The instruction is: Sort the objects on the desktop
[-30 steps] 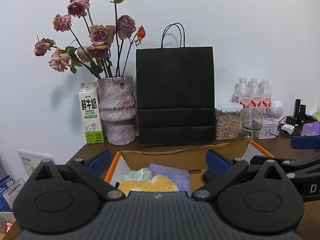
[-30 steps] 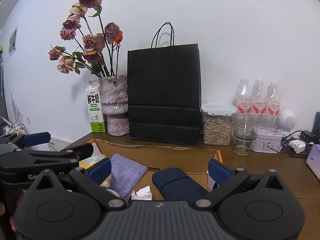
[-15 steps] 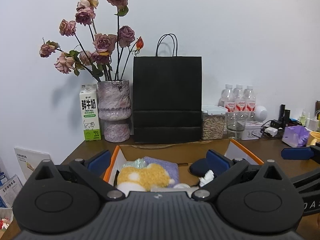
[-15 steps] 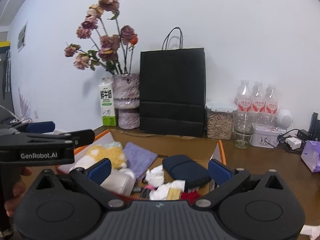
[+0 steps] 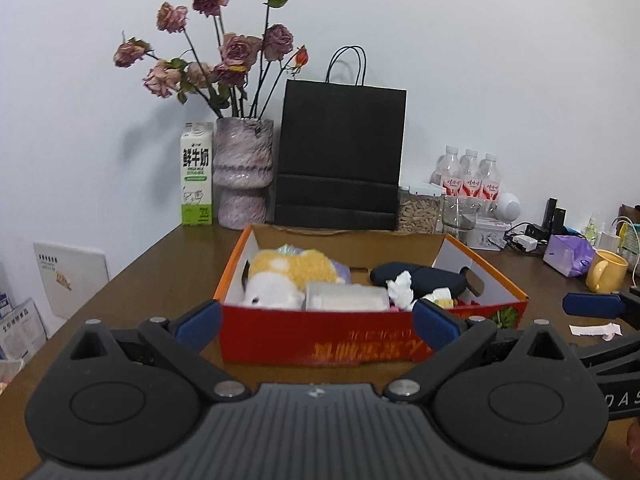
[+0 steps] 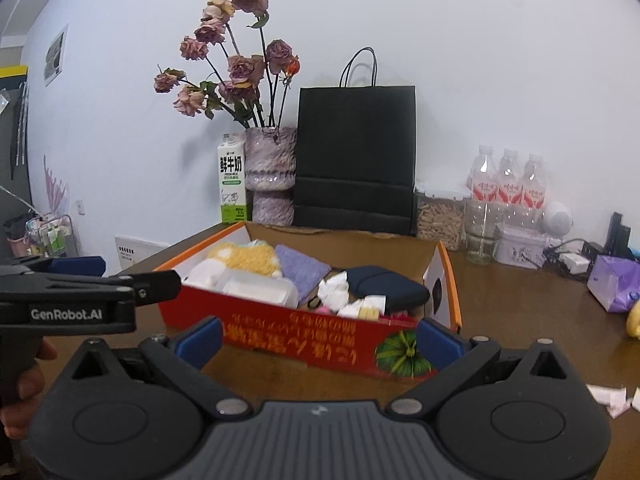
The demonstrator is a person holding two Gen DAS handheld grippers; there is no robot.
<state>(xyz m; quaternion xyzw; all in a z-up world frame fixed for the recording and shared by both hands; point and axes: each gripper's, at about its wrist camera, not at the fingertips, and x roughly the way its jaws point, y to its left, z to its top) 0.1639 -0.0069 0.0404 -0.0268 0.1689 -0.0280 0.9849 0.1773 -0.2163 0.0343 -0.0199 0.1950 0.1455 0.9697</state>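
Observation:
An open red and orange cardboard box (image 5: 320, 344) (image 6: 304, 340) stands on the brown desk. It holds a yellow and white plush toy (image 5: 288, 276) (image 6: 244, 258), a purple cloth (image 6: 302, 270), a dark blue case (image 5: 420, 278) (image 6: 386, 286), a clear plastic container (image 5: 346, 298) (image 6: 256, 290) and crumpled tissues (image 5: 400, 288) (image 6: 334, 290). My left gripper (image 5: 316, 322) is open and empty, just in front of the box. My right gripper (image 6: 318, 338) is open and empty, in front of the box's right part. The left gripper also shows at the left of the right wrist view (image 6: 80, 280).
At the back stand a milk carton (image 5: 196, 180), a vase of dried roses (image 5: 244, 180), a black paper bag (image 5: 340, 160), a jar of seeds (image 5: 420, 210), a glass (image 5: 460, 214) and water bottles (image 5: 468, 176). Right: purple tissue pack (image 5: 568, 256), yellow mug (image 5: 606, 276), paper scraps (image 6: 612, 398).
Both grippers have pulled back and up from over the box, so the whole box and its red front wall now show. Both stay open and empty.

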